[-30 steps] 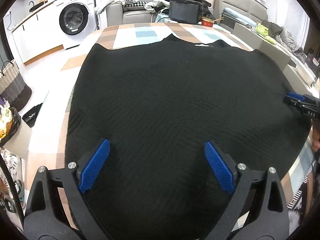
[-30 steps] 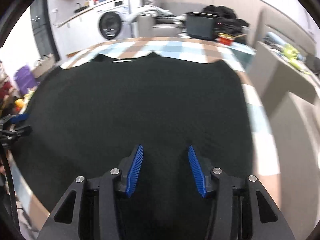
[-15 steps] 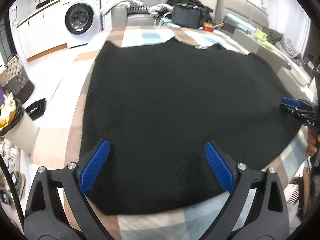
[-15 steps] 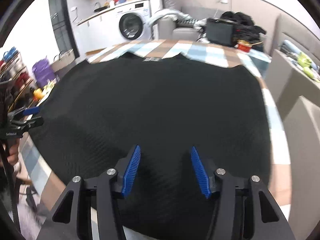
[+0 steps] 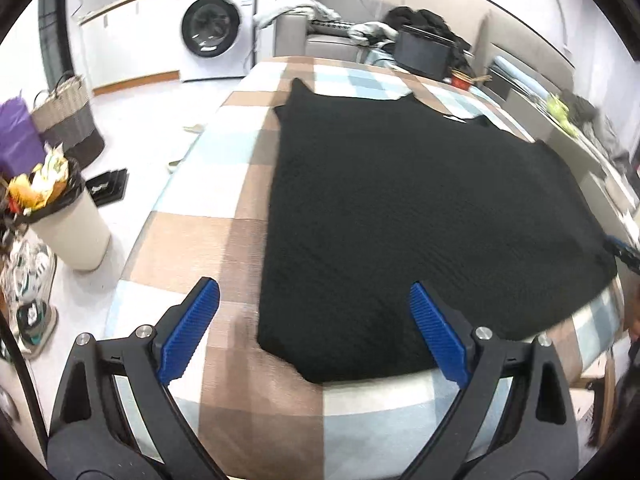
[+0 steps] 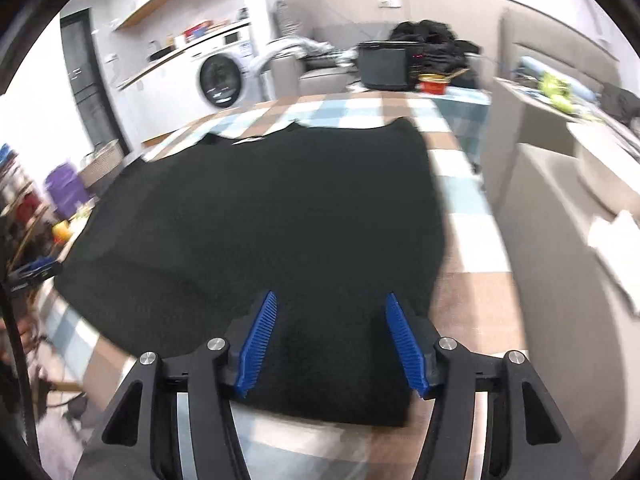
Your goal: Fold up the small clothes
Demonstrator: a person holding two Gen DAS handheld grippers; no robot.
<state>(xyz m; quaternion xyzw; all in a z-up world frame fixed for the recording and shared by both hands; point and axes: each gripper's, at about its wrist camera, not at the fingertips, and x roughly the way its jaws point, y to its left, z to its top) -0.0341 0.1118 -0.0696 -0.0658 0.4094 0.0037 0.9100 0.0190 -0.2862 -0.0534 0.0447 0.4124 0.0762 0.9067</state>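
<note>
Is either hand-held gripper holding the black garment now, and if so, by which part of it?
Nothing is held. The left hand-held gripper and the right hand-held gripper are both open above the near edge of the black garment.

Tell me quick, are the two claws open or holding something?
Left claw: open, holding nothing, over the black garment's near corner.
Right claw: open, jaws just widened, holding nothing; garment lies below.
</note>
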